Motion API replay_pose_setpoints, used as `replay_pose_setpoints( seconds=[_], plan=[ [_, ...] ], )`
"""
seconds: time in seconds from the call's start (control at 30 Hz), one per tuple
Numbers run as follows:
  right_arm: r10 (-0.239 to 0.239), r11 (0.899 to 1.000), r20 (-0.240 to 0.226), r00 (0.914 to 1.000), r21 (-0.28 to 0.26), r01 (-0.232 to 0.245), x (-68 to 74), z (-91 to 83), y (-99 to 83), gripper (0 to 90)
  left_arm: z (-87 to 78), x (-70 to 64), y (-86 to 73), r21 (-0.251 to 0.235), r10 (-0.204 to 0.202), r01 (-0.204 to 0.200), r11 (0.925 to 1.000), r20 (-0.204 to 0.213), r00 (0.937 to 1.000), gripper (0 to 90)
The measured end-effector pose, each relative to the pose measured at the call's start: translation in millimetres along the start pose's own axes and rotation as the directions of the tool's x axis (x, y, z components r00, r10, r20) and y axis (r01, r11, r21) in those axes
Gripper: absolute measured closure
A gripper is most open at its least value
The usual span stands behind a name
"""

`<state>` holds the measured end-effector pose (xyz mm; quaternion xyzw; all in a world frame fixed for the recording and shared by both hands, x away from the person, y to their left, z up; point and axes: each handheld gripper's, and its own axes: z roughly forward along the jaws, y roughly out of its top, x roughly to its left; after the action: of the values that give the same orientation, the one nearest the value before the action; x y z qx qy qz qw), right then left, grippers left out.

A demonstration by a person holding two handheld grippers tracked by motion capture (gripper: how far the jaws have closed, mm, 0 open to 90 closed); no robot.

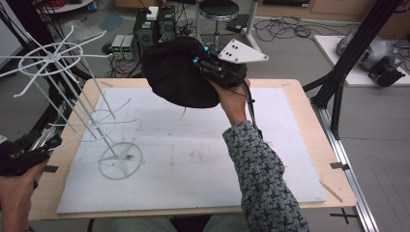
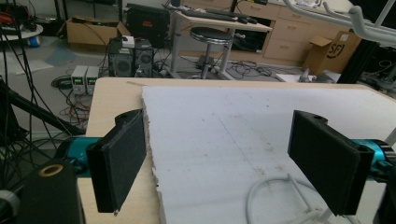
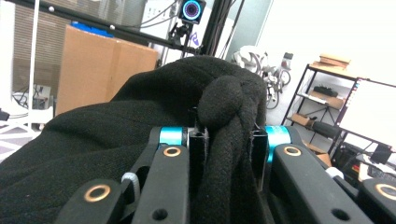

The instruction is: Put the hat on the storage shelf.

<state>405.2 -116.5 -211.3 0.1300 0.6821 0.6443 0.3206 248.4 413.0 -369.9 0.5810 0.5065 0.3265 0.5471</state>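
Note:
A black knitted hat (image 1: 180,75) hangs in the air above the far side of the table, held up by my right gripper (image 1: 212,65), which is shut on a fold of it (image 3: 227,135). A white wire rack (image 1: 72,96) with ring tiers and hook arms stands at the left on a round base (image 1: 120,159). My left gripper (image 1: 29,150) sits low at the table's left edge beside the rack; in the left gripper view its pads (image 2: 119,161) stand wide apart with nothing between them, the gripper (image 2: 224,163) facing the white board.
A white foam board (image 1: 203,150) covers most of the wooden table (image 1: 309,135). Black frame posts (image 1: 348,63) rise at the right. A stool (image 1: 217,12), power supplies and cables lie on the floor beyond the table.

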Motion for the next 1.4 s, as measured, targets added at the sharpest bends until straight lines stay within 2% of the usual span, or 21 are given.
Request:
replay_pose_setpoints(
  seconds=[0.2,0.5,0.8,0.97,1.23,1.4],
  plan=[
    [0.003,0.999,0.001,1.0,-0.036,-0.003,-2.3,2.3,17.0,77.3,0.0,0.1,0.1,-0.001,0.002,-0.002,1.0,-0.001,1.0,19.8],
    [0.013,0.998,0.0,0.9999,-0.068,-0.013,-3.8,4.3,31.8,77.3,-0.9,0.9,0.1,0.0,0.001,-0.001,1.0,-0.001,1.0,19.8],
    [0.028,0.992,-0.004,0.9996,-0.121,-0.028,-5.2,6.1,54.1,77.3,-1.6,1.3,0.4,-0.003,-0.002,0.002,1.0,-0.002,1.0,19.7],
    [0.016,0.989,-0.005,0.9998,-0.146,-0.017,-5.4,10.6,67.9,77.3,-2.0,2.5,-0.3,-0.001,-0.004,0.004,1.0,-0.004,1.0,19.8],
    [0.024,0.984,-0.008,0.9997,-0.176,-0.025,-9.3,15.8,80.7,77.3,-2.7,2.9,-0.1,-0.005,-0.008,0.008,1.0,-0.003,1.0,19.7],
    [0.034,0.981,-0.034,0.9989,-0.191,-0.04,-11.8,20.3,83.9,77.2,-3.9,3.3,0.0,-0.007,-0.008,0.008,0.9999,-0.004,1.0,19.8]
  ],
)
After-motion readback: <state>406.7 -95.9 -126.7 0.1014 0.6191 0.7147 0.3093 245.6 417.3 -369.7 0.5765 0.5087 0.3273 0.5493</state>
